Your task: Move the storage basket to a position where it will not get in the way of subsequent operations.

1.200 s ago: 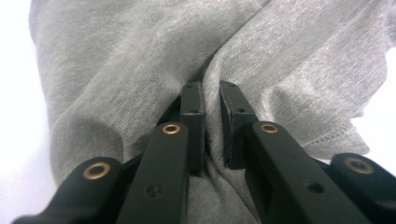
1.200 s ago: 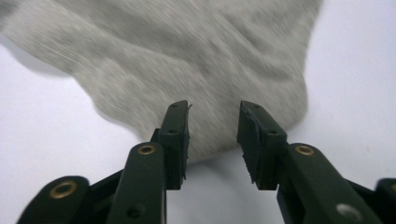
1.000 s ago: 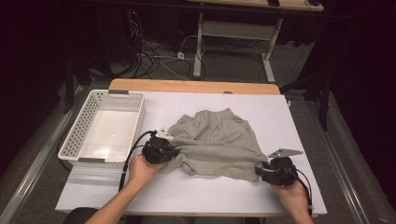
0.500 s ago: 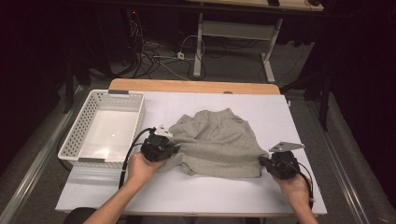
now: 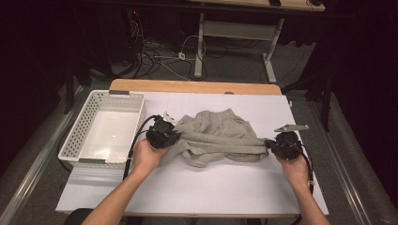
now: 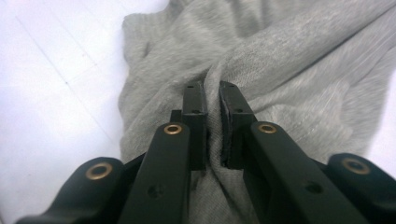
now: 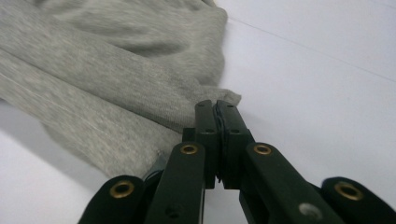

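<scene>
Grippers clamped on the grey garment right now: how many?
2. The left gripper pinches a fold at the grey garment's end nearest the white basket; the right gripper is shut on its opposite corner.

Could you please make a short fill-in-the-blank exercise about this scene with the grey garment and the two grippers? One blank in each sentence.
1. Both the left gripper and the right gripper are shut on the ______ garment.
2. The white basket stands on the person's ______ side of the table.
3. Inside, the basket holds ______.
4. In the high view, the garment is stretched ______ the two grippers.

Missing words: grey; left; nothing; between
</scene>
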`<state>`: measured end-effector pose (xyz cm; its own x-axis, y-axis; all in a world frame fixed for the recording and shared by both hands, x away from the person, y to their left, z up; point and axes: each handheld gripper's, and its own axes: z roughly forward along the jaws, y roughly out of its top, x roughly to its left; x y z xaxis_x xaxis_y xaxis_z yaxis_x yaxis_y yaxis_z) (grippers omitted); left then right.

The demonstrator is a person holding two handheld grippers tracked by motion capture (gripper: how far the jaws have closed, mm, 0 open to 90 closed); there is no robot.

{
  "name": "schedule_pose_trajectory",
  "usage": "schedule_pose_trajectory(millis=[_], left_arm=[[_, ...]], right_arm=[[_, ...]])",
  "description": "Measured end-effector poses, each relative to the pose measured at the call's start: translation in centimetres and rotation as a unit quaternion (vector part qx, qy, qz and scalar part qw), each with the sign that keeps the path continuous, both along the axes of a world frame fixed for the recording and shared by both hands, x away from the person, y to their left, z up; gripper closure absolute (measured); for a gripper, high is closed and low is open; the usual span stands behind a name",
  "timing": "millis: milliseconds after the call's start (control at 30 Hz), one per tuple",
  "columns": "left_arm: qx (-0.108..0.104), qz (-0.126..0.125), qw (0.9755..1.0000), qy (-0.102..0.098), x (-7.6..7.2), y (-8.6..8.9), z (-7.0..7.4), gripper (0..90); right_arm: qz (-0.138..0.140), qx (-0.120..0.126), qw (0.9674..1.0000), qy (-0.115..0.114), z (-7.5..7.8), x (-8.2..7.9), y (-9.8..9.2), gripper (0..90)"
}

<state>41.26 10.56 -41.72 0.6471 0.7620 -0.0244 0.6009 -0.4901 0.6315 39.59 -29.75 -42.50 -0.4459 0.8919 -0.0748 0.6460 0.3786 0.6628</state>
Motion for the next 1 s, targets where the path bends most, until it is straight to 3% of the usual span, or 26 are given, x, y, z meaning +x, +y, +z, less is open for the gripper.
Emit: schedule_pose_trajectory(millis=[133, 267, 533, 633, 733, 1000], left_arm=[[0.003, 0.002, 0.9998, 0.018, 0.6, -0.2, -0.8, 80.7], [0.004, -0.006, 0.9996, 0.026, 0.4, -0.4, -1.3, 80.5], [-0.004, -0.011, 0.9995, 0.031, -0.1, -0.1, -1.9, 80.2], [-0.003, -0.012, 0.9995, 0.031, -0.2, -0.1, -2.0, 80.1], [-0.003, -0.011, 0.9995, 0.03, -0.2, -0.2, -2.0, 80.0], [-0.005, -0.011, 0.9995, 0.028, -0.2, -0.1, -2.1, 79.2]], right_arm=[[0.002, 0.009, 0.9999, 0.012, -0.9, 0.6, 0.2, 87.8], [0.016, 0.016, 0.9996, 0.015, -1.0, -0.1, 0.6, 79.0], [0.021, 0.049, 0.9986, -0.003, 0.5, -3.4, -0.4, 66.8], [0.026, 0.05, 0.9984, -0.006, 0.7, -4.9, -0.7, 67.0], [0.026, 0.045, 0.9986, 0.005, 0.4, -5.6, -1.0, 66.9], [0.011, 0.059, 0.9974, 0.039, -1.7, -4.1, -1.4, 63.7]])
